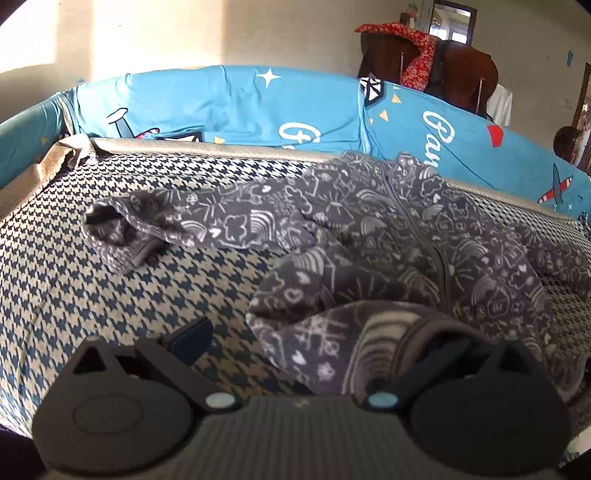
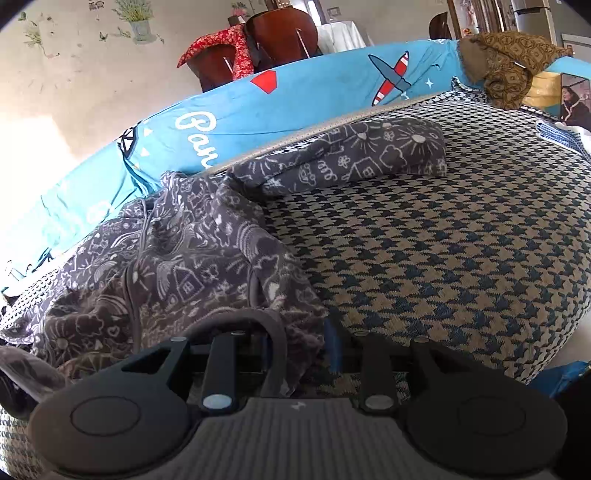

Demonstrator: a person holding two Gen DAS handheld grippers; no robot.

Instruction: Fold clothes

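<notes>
Soft grey fleece zip onesie (image 1: 388, 236) with white doodles, crumpled on woven houndstooth sofa seat (image 1: 110, 295); left gripper (image 1: 314, 347) wide open at its hem, right gripper (image 2: 295, 350) open around its ribbed edge.

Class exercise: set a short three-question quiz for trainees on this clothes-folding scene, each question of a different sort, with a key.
1. True or false: the grey patterned garment lies on the houndstooth cover.
2. What colour is the cloth draped over the brown chair? A green, B red, C white.
3. Fill the gap: in the right wrist view, the folded grey piece lies near the cover's ___ edge (near/far).

Key: 1 true; 2 B; 3 far.
</notes>
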